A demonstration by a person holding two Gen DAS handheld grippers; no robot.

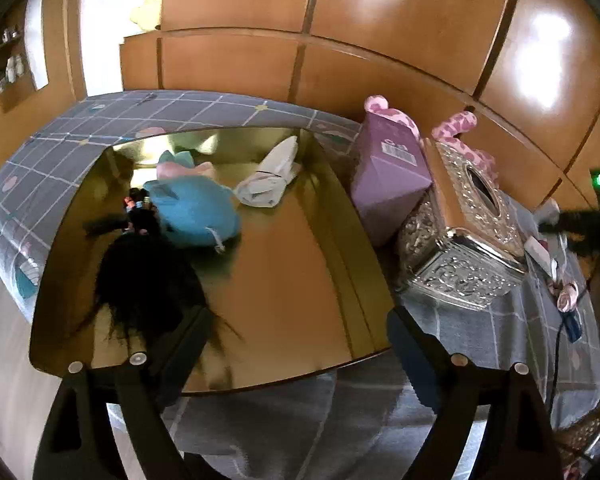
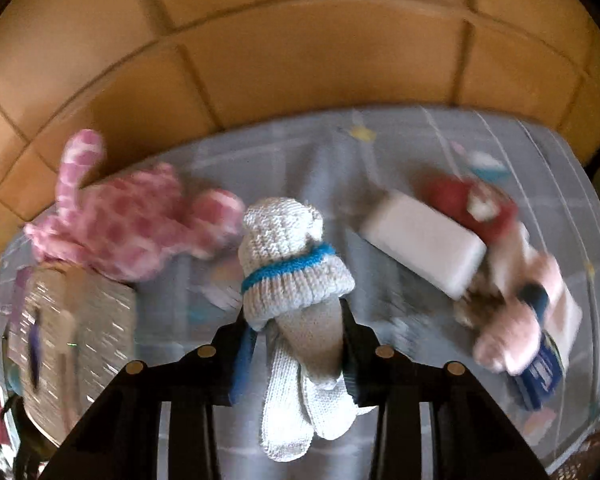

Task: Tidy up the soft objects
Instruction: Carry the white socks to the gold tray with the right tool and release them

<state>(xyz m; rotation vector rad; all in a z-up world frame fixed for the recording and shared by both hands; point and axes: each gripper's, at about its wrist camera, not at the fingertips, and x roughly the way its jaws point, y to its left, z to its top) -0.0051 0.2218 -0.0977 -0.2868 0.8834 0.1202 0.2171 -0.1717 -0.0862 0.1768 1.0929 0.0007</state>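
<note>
In the left wrist view a gold tray lies on the grey checked tablecloth. In it lie a blue and pink plush, a white soft item and a black wig-like tuft. My left gripper is open and empty over the tray's near edge. In the right wrist view my right gripper is shut on a white knitted toy with a blue band, held above the cloth. A pink spotted plush lies to its left, and also shows in the left wrist view.
A purple box and a silver tissue box stand right of the tray. In the right wrist view a white block, a red item, a pale pink fluffy item and a blue pack lie to the right. Wooden panels stand behind.
</note>
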